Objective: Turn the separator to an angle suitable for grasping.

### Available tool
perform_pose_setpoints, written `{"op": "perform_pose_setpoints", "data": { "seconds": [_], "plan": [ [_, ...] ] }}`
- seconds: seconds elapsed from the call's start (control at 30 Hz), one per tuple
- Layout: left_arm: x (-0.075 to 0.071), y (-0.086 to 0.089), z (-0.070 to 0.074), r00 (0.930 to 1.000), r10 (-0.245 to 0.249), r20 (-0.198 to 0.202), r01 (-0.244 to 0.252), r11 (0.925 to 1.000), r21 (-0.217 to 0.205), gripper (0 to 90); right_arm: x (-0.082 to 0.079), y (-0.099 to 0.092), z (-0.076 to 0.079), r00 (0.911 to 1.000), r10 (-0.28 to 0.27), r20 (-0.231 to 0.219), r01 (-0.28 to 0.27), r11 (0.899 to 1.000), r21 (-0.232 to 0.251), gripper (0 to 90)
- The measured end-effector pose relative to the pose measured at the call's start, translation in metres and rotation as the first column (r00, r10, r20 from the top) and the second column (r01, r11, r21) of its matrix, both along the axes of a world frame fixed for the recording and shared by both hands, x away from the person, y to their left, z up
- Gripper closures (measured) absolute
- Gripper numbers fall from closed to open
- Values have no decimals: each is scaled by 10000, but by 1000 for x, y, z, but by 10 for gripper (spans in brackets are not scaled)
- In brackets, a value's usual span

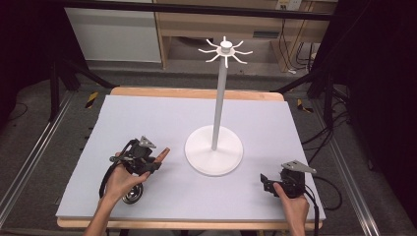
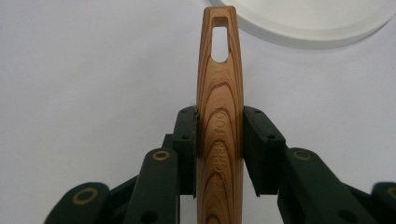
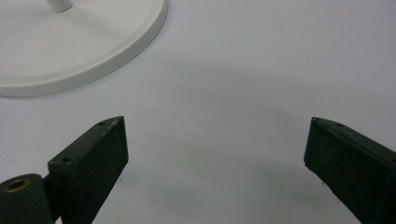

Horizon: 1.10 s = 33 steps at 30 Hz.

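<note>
Fingers (image 2: pixel 256 144) clamp one wooden handle (image 2: pixel 219 116); one white stand (image 1: pixel 214 147)

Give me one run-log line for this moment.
left gripper: shut on wooden handle | right gripper: open, nothing between | stand: upright, hooks bare

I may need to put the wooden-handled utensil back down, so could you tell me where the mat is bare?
The pale grey mat is bare behind and left of the round white stand base, and between that base and the right hand-held gripper. Crowded: the near-left corner.
</note>
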<state>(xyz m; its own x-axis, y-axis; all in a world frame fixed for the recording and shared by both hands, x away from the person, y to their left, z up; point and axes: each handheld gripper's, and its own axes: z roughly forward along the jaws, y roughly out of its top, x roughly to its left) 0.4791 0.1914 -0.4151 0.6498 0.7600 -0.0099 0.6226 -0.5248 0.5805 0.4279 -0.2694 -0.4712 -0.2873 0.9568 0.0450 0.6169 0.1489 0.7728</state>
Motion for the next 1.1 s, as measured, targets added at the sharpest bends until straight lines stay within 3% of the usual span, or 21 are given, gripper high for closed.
{"op": "perform_pose_setpoints", "data": {
  "seconds": [0.3, 0.53, 0.67, 0.8, 1.1],
  "plan": [
    [-11, 7, 15, 9974, 134, 713, -85, 9977, -675, 675, 0, -1, 1, 10000, -16, 32, 16, 10000, 54, 68],
    [-19, 10, 24, 9893, 323, 1421, -136, 9913, -1310, 675, -1, -2, 1, 10000, 0, 43, -1, 10000, 97, 68],
    [-24, 12, 30, 9797, 497, 1942, -169, 9858, -1670, 675, -1, -2, 1, 9999, -108, 30, 107, 9999, 129, 68],
    [-31, 13, 37, 9682, 726, 2394, -190, 9756, -2188, 675, -1, -2, 2, 10000, -40, 85, 39, 9999, 134, 68],
    [-43, 18, 50, 9327, 1317, 3357, -151, 9443, -3286, 674, -1, -2, 2, 9999, -36, 134, 35, 9999, 103, 68]
  ]
}}
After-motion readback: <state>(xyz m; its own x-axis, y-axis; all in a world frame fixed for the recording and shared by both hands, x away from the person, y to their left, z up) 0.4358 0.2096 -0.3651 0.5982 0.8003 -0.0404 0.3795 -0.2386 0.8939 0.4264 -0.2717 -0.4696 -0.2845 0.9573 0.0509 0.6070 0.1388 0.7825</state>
